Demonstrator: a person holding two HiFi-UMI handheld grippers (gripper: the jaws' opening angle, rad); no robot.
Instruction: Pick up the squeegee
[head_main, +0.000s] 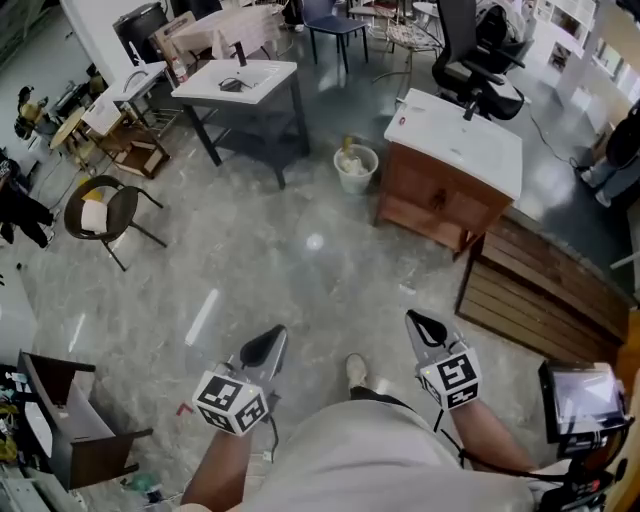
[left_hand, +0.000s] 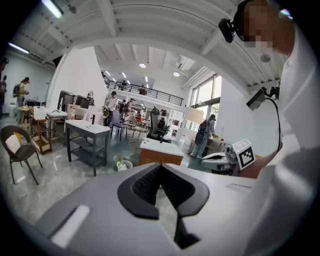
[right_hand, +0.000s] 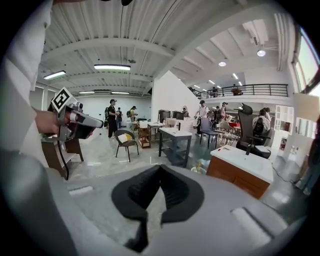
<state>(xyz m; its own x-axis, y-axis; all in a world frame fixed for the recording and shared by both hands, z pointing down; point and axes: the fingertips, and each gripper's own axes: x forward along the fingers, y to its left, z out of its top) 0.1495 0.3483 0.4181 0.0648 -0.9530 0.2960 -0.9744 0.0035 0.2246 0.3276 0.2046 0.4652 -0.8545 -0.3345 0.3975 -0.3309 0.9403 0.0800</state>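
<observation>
I cannot make out a squeegee for certain. A small dark object (head_main: 232, 84) lies on the white top of the grey table (head_main: 262, 72) far ahead, too small to identify. My left gripper (head_main: 272, 340) and right gripper (head_main: 423, 322) hang side by side over the bare floor, in front of the person's body. Both are shut with nothing between the jaws. In the left gripper view the dark pads (left_hand: 150, 185) meet at the tip, and the right gripper view shows its pads (right_hand: 172, 192) closed the same way. Each gripper view also catches the other gripper at its edge.
A white bucket (head_main: 356, 168) stands on the floor between the grey table and a wooden cabinet with a white top (head_main: 455, 150). A round chair (head_main: 105, 210) is at the left and slatted wooden boards (head_main: 540, 290) at the right. A dark open box (head_main: 70, 420) sits near left.
</observation>
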